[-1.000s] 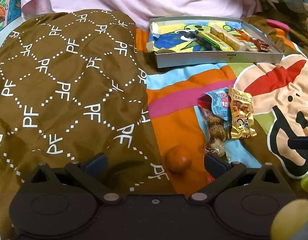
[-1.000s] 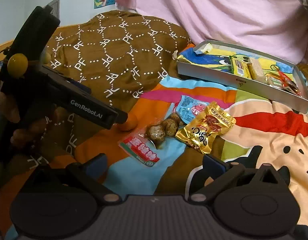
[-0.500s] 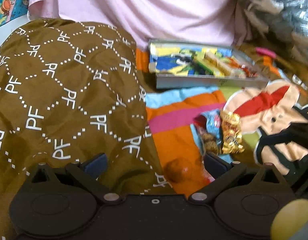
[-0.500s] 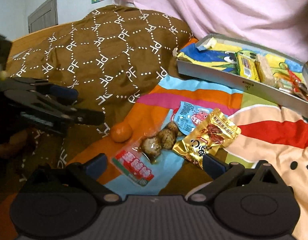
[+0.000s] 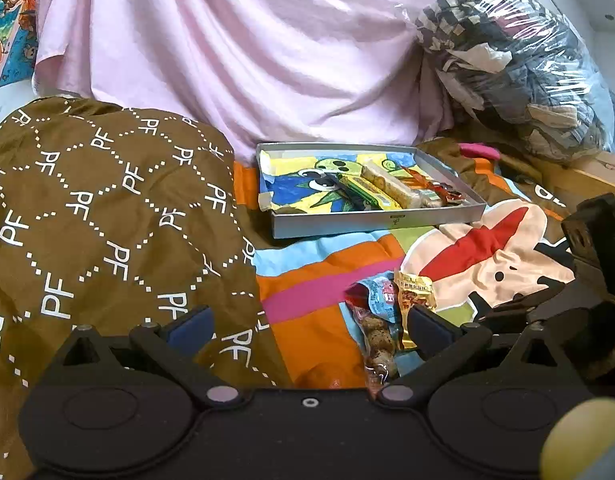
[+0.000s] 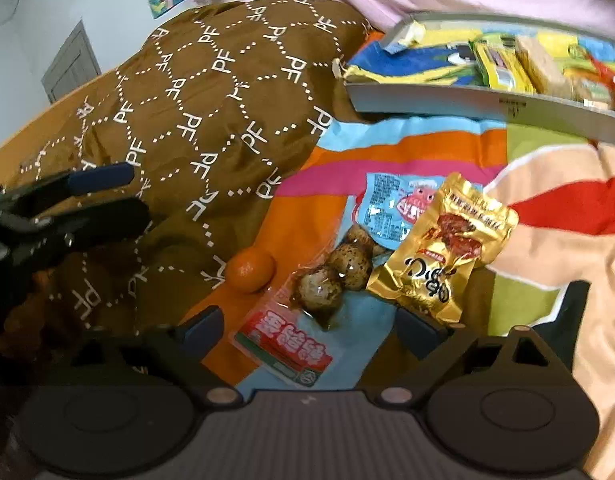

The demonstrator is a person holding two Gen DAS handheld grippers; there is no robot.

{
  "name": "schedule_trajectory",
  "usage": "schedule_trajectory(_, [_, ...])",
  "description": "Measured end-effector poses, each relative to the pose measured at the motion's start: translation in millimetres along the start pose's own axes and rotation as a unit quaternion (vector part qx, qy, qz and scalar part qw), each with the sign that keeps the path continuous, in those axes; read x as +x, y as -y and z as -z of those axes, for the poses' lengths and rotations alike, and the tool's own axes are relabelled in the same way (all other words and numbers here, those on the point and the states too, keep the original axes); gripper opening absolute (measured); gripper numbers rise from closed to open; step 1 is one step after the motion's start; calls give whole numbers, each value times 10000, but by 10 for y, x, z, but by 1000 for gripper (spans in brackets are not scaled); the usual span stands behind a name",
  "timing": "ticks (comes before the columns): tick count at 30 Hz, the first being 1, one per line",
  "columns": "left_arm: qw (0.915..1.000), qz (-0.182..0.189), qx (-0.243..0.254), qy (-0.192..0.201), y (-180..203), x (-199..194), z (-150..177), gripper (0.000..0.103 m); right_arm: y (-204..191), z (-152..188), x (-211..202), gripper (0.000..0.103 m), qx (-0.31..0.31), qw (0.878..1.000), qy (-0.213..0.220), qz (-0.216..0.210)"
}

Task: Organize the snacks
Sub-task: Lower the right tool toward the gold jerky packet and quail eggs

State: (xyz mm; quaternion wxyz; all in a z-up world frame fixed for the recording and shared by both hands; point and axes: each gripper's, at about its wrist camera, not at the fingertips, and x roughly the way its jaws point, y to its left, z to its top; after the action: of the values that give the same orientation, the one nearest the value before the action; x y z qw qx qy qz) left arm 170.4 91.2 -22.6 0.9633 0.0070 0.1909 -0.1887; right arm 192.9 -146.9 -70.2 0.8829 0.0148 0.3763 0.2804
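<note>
1. While the right tongs [image 6: 307, 326] point down at the bed, their jaws stand wide, have just been closing a little, and grip nothing; a red-labelled pack of quail eggs [image 6: 307, 312] lies on the bedsheet [image 6: 547, 200] between them.
2. Just left of the eggs sits a small orange [image 6: 250, 270], at the edge of the brown PF-patterned quilt [image 6: 211, 128].
3. Gold snack packet [image 6: 443, 252] touches the eggs on the right, overlapping a blue packet [image 6: 391, 208] behind.
4. Left tongs [image 5: 307, 326] are spread apart and empty, over the quilt's edge and the sheet.
5. Farther back, a grey tray [image 5: 367, 222] holds several wrapped snacks.
6. Behind it hangs pink cloth [image 5: 247, 52].
</note>
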Motion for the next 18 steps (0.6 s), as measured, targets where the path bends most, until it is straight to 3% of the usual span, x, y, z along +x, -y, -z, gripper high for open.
schedule_trajectory(10, [9936,-686,-324,-841,-64,238,134,102,104,-19,73,90,386,9991,-133,-63])
schedule_trajectory(18, [9907,-887,-519,-888,-162,231,136,102,95,-102,186,89,624,9978,-233,-2])
